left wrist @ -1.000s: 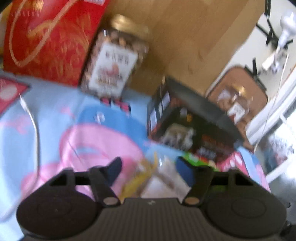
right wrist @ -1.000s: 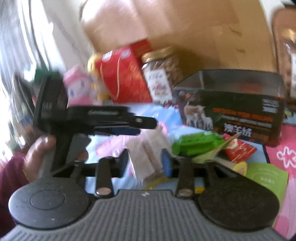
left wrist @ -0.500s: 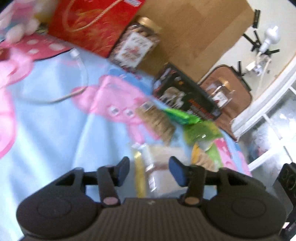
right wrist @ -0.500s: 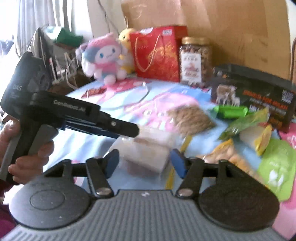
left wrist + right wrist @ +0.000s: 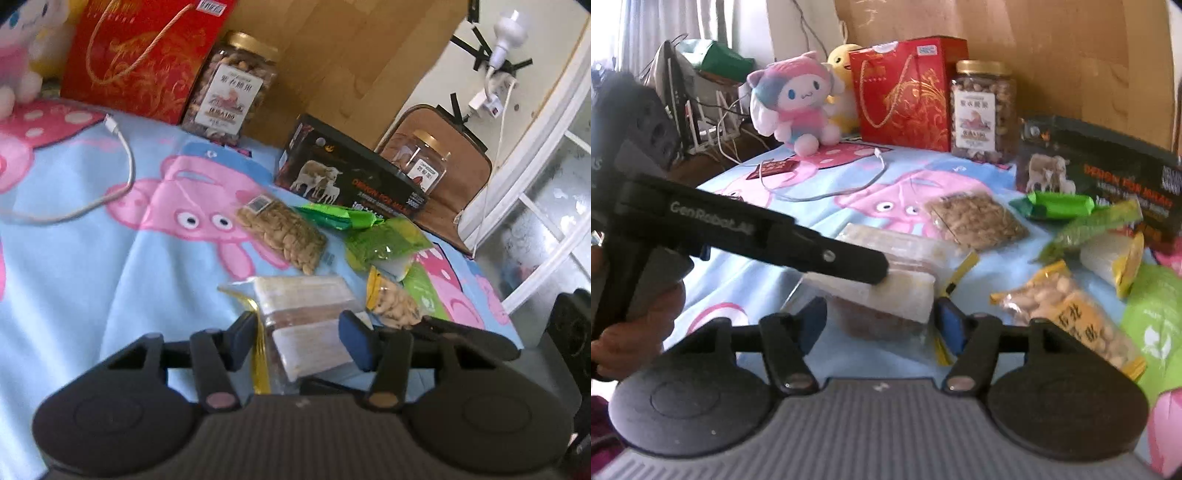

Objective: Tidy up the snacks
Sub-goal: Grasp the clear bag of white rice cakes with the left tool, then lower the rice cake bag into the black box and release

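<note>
A clear pack of layered pale and brown cake [image 5: 306, 314] lies on the blue cartoon blanket [image 5: 92, 258]. My left gripper [image 5: 299, 336] is open with its blue pads on either side of the pack's near end. My right gripper [image 5: 881, 323] is also open around the same pack [image 5: 886, 295] from another side. The left gripper's black body [image 5: 738, 232] crosses the right wrist view above the pack. Further back lie a bag of seeds [image 5: 282, 236], a peanut bag [image 5: 393, 304], green packets [image 5: 384, 243] and a green bar [image 5: 332, 216].
At the back stand a red gift bag [image 5: 136, 55], a nut jar [image 5: 232, 88], a black box [image 5: 351, 181] and a cardboard wall. A white cable [image 5: 122, 173] lies on the blanket at left. Plush toys [image 5: 798, 103] sit at the far left corner.
Both grippers pulled back and down toward the blanket; the cake pack came to lie on it. Both jaws have widened around the pack.
</note>
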The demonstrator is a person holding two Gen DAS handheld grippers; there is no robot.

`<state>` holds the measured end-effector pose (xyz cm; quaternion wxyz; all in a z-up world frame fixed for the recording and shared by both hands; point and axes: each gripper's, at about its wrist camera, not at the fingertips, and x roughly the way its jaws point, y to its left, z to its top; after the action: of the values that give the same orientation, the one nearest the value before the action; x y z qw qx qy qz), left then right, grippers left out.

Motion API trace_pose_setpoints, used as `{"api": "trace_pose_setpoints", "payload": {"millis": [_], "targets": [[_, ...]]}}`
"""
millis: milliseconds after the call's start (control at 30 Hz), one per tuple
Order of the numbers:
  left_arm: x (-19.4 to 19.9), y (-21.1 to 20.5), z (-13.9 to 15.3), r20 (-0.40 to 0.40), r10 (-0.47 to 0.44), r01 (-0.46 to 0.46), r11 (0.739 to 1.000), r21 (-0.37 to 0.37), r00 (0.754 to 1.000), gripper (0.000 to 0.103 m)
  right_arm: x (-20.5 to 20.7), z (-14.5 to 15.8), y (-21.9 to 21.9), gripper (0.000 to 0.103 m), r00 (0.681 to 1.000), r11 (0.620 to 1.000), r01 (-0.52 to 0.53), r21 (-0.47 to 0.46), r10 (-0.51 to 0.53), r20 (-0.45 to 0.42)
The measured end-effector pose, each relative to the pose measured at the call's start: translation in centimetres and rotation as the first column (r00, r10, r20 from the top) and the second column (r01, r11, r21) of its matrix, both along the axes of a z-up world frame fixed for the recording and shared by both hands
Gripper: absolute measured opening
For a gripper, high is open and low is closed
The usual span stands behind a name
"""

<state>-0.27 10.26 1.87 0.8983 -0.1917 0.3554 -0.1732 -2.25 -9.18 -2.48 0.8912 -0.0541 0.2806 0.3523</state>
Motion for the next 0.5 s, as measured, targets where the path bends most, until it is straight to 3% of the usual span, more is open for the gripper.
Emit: {"api": "trace_pose_setpoints", "payload": {"millis": [167,267,500], "targets": [[0.4,0.6,1.0,0.017,0.016,-0.015,0.998,-0.062,1.0,0.05,-0.2,0.9,-0.3,0.063,0.999,1.0,0.015,0.025,-0.016,0.041],[1.4,0.2,2.6,0.059,0.004,-0.001,0.998,-0.062,0.998,0.05,0.0,2.1,-0.7,0.063,0.995,0.998,0.042,0.046,-0.046,0.089],[9.0,-3.4,7.9,0.181,-0.092,0.099,0.995,-0.03,0.979,0.05,4.2,6.1,-3.3,0.063,0.963,0.982,0.163,0.093,-0.179,0.201]]}}
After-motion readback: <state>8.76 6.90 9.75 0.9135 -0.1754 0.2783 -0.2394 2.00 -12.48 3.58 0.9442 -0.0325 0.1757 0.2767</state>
